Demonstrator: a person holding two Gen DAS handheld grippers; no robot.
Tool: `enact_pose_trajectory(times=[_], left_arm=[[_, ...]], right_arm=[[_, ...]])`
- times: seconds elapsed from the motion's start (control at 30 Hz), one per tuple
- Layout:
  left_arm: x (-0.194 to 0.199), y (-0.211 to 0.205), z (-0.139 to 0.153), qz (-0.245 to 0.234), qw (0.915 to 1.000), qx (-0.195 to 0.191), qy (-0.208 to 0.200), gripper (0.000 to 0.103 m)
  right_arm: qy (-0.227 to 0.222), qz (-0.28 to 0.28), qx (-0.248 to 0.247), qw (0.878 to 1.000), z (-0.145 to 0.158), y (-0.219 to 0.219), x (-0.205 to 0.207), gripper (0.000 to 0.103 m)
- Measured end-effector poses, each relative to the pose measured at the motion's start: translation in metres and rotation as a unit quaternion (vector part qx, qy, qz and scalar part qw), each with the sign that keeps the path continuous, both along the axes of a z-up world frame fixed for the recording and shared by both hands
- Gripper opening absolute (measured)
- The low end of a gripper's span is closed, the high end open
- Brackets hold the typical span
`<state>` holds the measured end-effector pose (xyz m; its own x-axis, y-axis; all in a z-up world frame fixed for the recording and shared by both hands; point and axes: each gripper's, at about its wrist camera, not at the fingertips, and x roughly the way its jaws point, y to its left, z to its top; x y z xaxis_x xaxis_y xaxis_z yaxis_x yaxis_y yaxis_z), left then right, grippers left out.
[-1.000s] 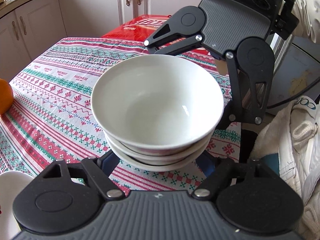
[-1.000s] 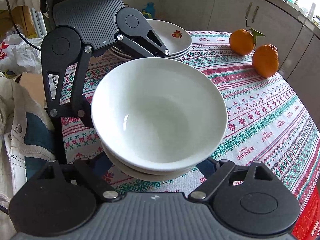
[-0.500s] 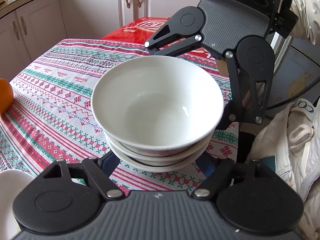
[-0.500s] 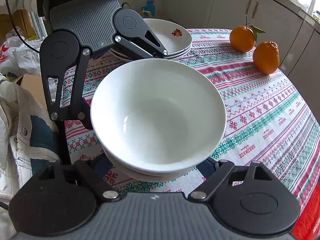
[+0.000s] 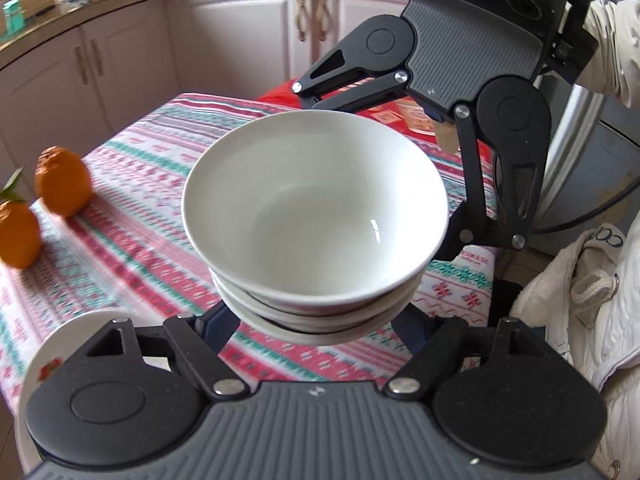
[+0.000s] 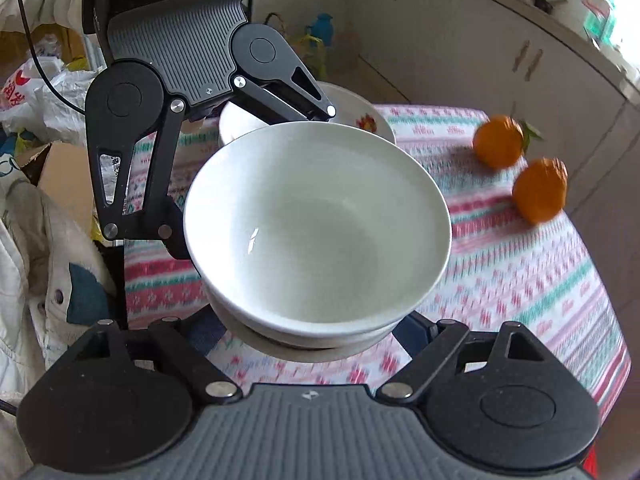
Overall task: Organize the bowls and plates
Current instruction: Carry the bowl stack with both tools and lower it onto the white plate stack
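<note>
**Bowls held between two grippers above the table**

Left wrist view: a stack of white bowls (image 5: 316, 224) sits between the fingers of the left gripper (image 5: 316, 320), whose jaws are spread wide and pressed against the lower bowls on either side. The right gripper (image 5: 404, 152) faces it from the far side, its jaws likewise spread around the stack. Below lies a striped tablecloth (image 5: 132, 240), blurred. Two oranges (image 5: 62, 186) rest near its left edge, and a white plate (image 5: 60, 344) with a red motif shows at lower left, partly hidden by the gripper body. Cabinets (image 5: 120, 56) stand behind.

Right wrist view: the stack of bowls (image 6: 318, 236) is clamped between the right gripper's (image 6: 316, 328) wide-set fingers, with the left gripper (image 6: 248, 168) gripping from the opposite side. Stacked plates (image 6: 360, 116) lie on the table beyond the bowls. The oranges (image 6: 538, 190) sit at the right, on the cloth (image 6: 520, 264).
</note>
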<state>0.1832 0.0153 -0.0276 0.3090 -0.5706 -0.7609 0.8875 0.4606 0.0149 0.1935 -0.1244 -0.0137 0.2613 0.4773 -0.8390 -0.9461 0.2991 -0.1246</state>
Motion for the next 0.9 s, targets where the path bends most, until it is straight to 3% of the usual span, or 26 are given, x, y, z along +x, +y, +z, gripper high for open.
enact_pose_trajectory(times=[0.27,0.53,0.9], left_arm=[[0.005,0.042,0.016,0.06,0.9981,0.001,-0.016,0.081],[0.015,0.084,0.017,0.119,0.9924,0.021,-0.023,0.081],[0.03,0.111,0.001,0.146,0.9887,0.034,-0.005,0.081]], right_arm=[[-0.02,0.061,0.007,0.998,0.012,0.048,0.024,0.091],[-0.025,0.112,0.014,0.993,0.006,0.101,0.053,0.091],[0.004,0.12,0.015,0.993,-0.018,0.132,0.075,0.091]])
